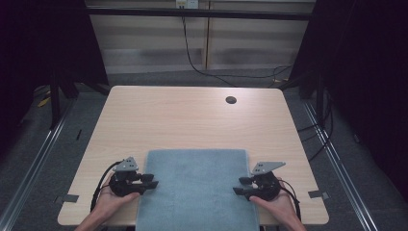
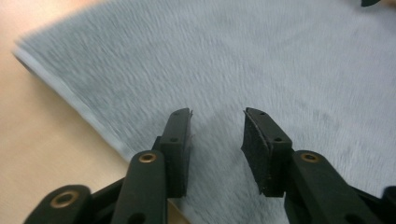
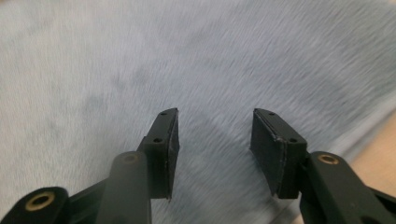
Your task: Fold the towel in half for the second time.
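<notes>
— What's on the table (image 1: 192, 115)?
— A grey-blue towel (image 1: 197, 187), flat at the near edge, middle.
— And the tongs?
— Left gripper (image 1: 153, 181) sits at the towel's left edge, jaws parted with nothing between them, tips over the cloth. Right gripper (image 1: 239, 186) is at the towel's right edge, likewise spread and empty, pointing inward.

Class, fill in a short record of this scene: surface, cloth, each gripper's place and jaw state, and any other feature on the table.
surface: light wooden table
cloth: grey-blue towel, flat at the near edge
left gripper: at the towel's left edge, jaws apart
right gripper: at the towel's right edge, jaws apart
other feature: dark round hole near the far edge
</notes>
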`<act>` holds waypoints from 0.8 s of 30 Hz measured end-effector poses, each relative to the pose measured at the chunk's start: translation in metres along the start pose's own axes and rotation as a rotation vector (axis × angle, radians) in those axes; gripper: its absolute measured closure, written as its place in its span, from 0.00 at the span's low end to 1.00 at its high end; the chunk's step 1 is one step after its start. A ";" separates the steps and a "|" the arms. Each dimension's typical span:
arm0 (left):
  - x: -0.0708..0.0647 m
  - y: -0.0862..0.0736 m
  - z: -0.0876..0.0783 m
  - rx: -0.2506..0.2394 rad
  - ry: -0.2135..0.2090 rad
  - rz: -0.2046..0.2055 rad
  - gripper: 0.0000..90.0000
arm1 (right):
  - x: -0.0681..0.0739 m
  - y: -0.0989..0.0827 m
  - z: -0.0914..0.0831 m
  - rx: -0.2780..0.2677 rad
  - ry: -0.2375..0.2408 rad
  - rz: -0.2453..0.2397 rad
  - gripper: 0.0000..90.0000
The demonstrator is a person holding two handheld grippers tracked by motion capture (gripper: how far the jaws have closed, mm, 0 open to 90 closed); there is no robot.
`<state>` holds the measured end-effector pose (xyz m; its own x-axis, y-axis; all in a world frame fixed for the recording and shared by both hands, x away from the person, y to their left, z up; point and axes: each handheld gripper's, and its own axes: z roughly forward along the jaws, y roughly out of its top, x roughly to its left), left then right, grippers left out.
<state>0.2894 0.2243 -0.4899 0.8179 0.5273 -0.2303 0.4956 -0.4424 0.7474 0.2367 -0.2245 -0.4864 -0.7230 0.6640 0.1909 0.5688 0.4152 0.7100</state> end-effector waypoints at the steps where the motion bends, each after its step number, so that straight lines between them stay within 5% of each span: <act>1: 0.004 0.004 -0.001 -0.006 0.010 0.000 0.67 | -0.004 0.004 -0.002 -0.017 -0.004 0.008 0.57; 7: 0.036 0.029 0.000 -0.055 0.076 -0.049 0.64 | -0.042 0.031 -0.007 -0.110 -0.091 0.049 0.57; 8: 0.043 0.032 0.002 -0.061 0.064 -0.072 0.64 | -0.048 0.035 -0.006 -0.119 -0.096 0.061 0.57; 12: 0.063 0.046 0.013 -0.080 0.132 -0.087 0.60 | -0.070 0.051 -0.004 -0.158 -0.110 0.089 0.58; 15: 0.075 0.053 0.025 -0.088 0.120 -0.121 0.59 | -0.085 0.059 0.007 -0.148 -0.112 0.111 0.58; 21: 0.076 0.051 0.036 -0.022 0.099 -0.087 0.53 | -0.097 0.055 0.028 -0.090 -0.099 0.116 0.57; 22: 0.076 0.049 0.037 -0.011 0.131 -0.076 0.52 | -0.098 0.054 0.030 -0.079 -0.105 0.118 0.56; 24: 0.079 0.045 0.037 -0.002 0.106 -0.086 0.50 | -0.101 0.050 0.034 -0.061 -0.110 0.126 0.54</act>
<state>0.3870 0.2190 -0.4978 0.7369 0.6371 -0.2262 0.5618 -0.3908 0.7292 0.3516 -0.2491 -0.4934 -0.5983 0.7737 0.2082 0.6251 0.2881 0.7254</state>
